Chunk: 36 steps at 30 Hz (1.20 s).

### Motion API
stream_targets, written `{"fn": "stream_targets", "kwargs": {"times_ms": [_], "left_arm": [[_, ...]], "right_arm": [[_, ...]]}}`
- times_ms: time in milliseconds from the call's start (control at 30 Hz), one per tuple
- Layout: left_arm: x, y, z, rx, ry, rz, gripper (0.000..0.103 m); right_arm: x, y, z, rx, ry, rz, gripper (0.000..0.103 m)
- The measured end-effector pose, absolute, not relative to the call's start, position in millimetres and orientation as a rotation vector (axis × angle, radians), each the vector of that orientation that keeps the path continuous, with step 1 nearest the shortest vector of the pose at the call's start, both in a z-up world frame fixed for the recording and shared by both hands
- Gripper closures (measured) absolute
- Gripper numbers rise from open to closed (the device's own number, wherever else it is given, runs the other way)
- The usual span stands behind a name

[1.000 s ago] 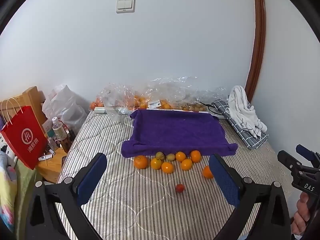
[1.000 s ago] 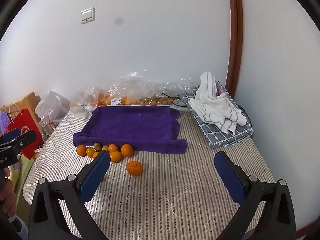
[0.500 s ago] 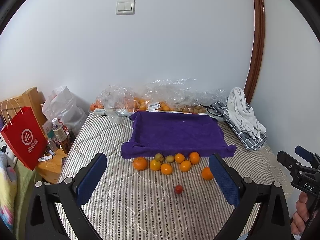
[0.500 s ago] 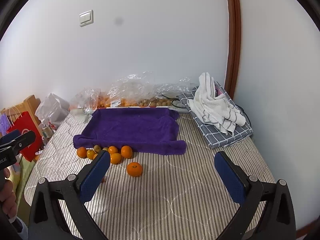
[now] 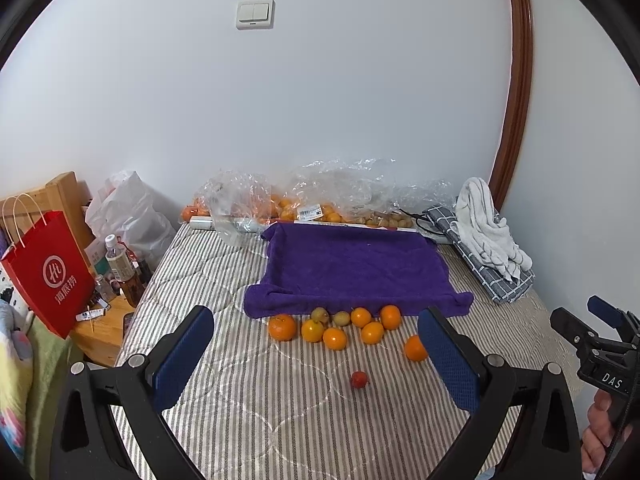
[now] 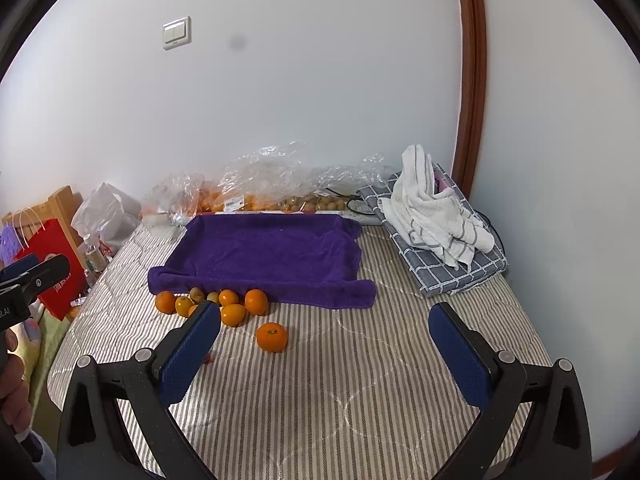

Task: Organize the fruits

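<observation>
White walls (image 5: pixel 320 100), light switch (image 5: pixel 255 14), brown door frame (image 6: pixel 472 80) at right. Striped quilted bed (image 6: pixel 340 380); wooden nightstand (image 5: pixel 108 332) off its left edge. Soft daylight.

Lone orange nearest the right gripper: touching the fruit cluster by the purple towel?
Apart. Right wrist view shows striped bedding between the lone orange and the cluster.

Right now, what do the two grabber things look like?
Both look the same. The left gripper and the right gripper each have two black plastic arms with silver screws, ending in flat dark blue textured pads. In the left wrist view, the right gripper's side shows white letters, "DAS".
</observation>
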<state>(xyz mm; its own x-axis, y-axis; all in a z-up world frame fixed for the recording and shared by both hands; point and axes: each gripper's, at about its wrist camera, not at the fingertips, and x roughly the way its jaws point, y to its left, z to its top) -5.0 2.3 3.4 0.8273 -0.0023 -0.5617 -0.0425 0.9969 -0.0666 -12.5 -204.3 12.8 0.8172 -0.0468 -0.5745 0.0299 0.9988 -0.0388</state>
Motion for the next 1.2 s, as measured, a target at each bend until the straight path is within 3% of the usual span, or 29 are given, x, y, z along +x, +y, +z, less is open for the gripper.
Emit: {"fn": "stream_targets", "kwargs": {"times_ms": [767, 1033, 1200], "left_arm": [[0.8, 3.4, -3.2, -0.085, 0.550, 0.009, 0.000], [21.3, 13.9, -37.2, -0.081, 0.612, 0.022, 0.000], [34.9, 22.3, -69.4, -0.071, 0.668, 0.026, 0.002]], "right_arm": [[-9.8, -201.5, 2.5, -0.024, 0.612, -0.028, 0.001], [8.3, -194.7, -28.5, -0.066, 0.646, -0.001, 0.002], [30.3, -184.7, -65.4, -0.089, 0.718, 0.045, 0.009]]}}
